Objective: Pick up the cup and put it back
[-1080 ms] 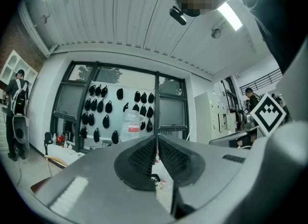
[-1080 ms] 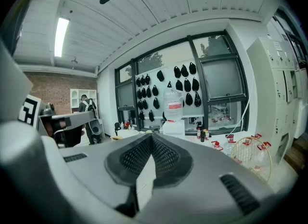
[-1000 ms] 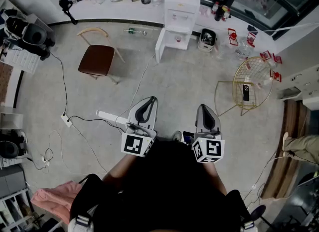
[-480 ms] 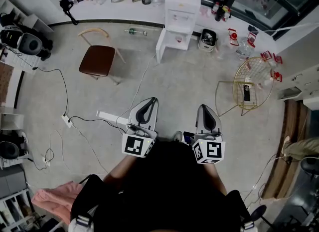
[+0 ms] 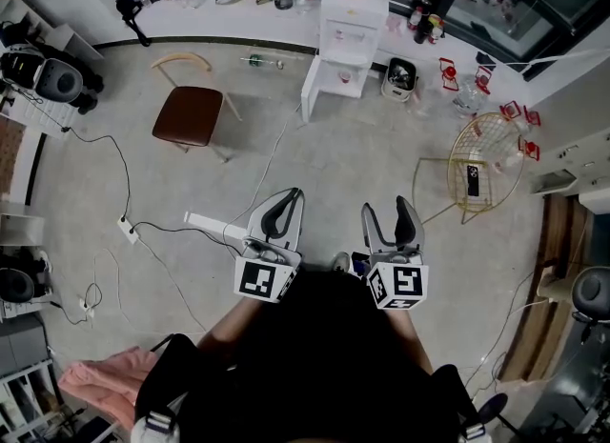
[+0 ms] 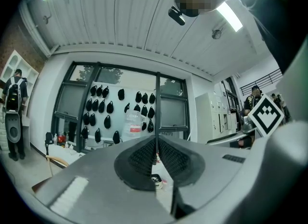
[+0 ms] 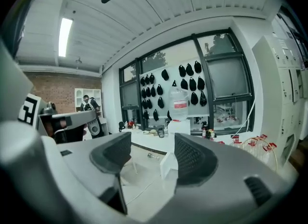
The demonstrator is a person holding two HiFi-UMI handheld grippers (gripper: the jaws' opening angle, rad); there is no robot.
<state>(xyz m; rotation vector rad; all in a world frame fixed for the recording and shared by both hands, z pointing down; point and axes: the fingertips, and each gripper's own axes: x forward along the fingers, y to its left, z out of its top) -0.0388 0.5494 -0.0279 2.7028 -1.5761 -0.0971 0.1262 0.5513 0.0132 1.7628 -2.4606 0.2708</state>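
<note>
Two grippers hang over the grey concrete floor (image 5: 334, 165) in front of the person. On the far left, a chair with a brown seat and a pale wooden back (image 5: 188, 115) stands on the floor, well apart from them. The left gripper (image 5: 284, 195) has its jaws pressed together, with nothing between them. Further back, a white water dispenser with a clear bottle on top (image 5: 348, 36) stands beside the long white surface (image 5: 219, 22). The right gripper (image 5: 386, 208) has its jaws spread, and they are opening at this moment; the gap between them is empty. On the right stands a gold wire basket (image 5: 483, 160) with a dark flat thing (image 5: 471, 177) inside. The cup I cannot make out with certainty in any view.
</note>
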